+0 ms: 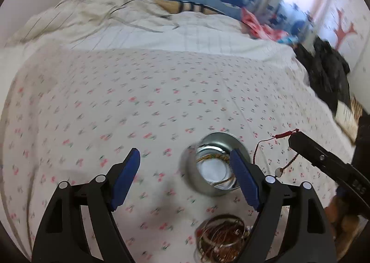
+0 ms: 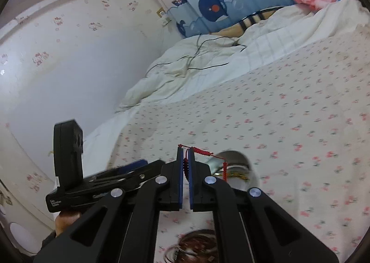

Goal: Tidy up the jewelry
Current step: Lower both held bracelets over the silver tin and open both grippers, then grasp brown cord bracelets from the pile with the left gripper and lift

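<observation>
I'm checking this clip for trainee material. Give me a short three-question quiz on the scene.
1. True or false: the right gripper is shut on the red cord bracelet.
2. Which container lies farther from the cameras: A, the metal tin, or B, the pile of bangles?
3. Fill in: the left gripper stands ___ with nothing between its pads.

Key: 1 true; 2 A; 3 open.

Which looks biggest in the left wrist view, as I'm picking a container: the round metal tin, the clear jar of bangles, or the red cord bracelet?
1. Round metal tin.
2. Clear jar of bangles: close in size, cut off by the gripper finger and nearer the camera, so unsure.
3. Red cord bracelet: thinnest, hanging from the shut right gripper.
</observation>
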